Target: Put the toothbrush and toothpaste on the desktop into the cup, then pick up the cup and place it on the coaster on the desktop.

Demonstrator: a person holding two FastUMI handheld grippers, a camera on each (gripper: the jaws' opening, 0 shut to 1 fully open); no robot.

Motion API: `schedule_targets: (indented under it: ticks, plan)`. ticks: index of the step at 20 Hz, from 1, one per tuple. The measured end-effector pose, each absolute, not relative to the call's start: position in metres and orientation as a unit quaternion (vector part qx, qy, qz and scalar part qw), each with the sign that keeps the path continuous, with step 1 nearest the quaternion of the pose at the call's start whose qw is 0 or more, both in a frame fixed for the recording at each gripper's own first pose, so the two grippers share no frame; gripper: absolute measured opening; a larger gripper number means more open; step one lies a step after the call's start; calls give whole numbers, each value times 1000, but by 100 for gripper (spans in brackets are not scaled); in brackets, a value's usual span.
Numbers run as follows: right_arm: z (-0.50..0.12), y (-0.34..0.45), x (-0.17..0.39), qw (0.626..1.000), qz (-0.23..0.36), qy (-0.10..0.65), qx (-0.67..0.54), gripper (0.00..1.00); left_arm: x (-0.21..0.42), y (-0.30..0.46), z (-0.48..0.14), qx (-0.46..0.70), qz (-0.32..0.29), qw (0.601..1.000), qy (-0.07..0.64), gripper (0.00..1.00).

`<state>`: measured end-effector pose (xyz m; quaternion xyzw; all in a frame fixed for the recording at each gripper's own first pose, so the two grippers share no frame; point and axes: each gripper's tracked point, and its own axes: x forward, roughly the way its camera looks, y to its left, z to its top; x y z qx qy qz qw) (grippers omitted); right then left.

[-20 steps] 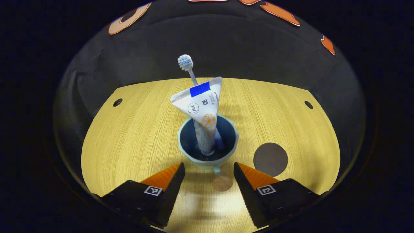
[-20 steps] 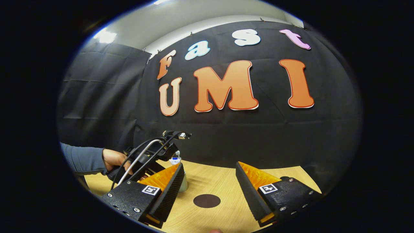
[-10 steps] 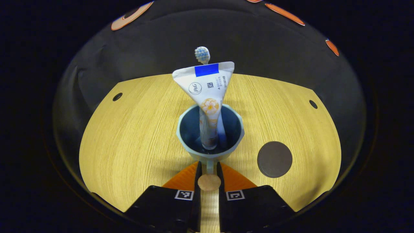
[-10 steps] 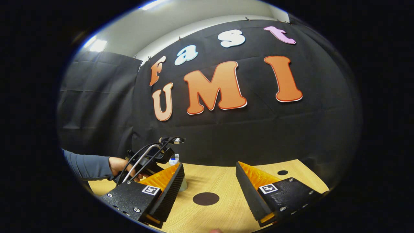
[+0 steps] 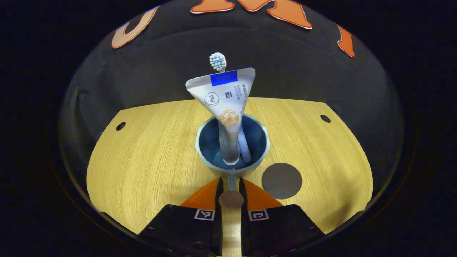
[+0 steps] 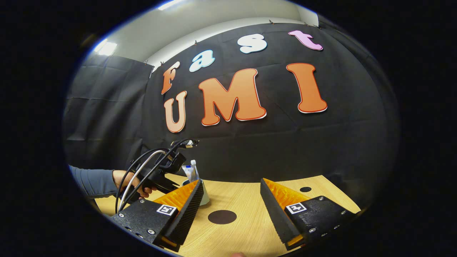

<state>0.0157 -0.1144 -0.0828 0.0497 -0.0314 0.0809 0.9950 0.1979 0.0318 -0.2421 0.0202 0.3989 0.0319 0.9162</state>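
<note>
A pale blue cup (image 5: 231,142) holds the white toothpaste tube (image 5: 225,103) and the toothbrush (image 5: 217,61), both standing upright. My left gripper (image 5: 230,185) is shut on the cup's handle (image 5: 231,198). The dark round coaster (image 5: 281,180) lies on the table just right of the cup. In the right gripper view, my right gripper (image 6: 231,185) hovers open with nothing between its fingers. The coaster (image 6: 222,216) lies ahead of it, and the cup (image 6: 205,197) sits partly behind its left finger, held by the left gripper (image 6: 175,185). I cannot tell whether the cup's base touches the table.
The wooden table (image 5: 142,150) has small dark holes near its far corners (image 5: 120,126) (image 5: 325,118). A person's hand (image 6: 130,182) and grey sleeve (image 6: 93,182) hold the left gripper. The black cloth wall stands close behind the table.
One second ago my left gripper was open around the handle; it closed on it. Since then the cup has moved right, and the coaster lies closer to it. The right gripper barely shifted.
</note>
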Motion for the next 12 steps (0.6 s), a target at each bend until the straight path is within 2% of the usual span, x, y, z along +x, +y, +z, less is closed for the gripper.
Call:
schedule_targets:
  ticks: [8, 12]
  plan:
    - [-96, -134, 0, 997, 57, -13, 45, 96, 208, 33, -236, 33, -38, 909, 414, 20]
    - [-104, -143, -4, 998, 46, 0, 52, 96, 213, 36, -231, 39, -44, 901, 430, 19]
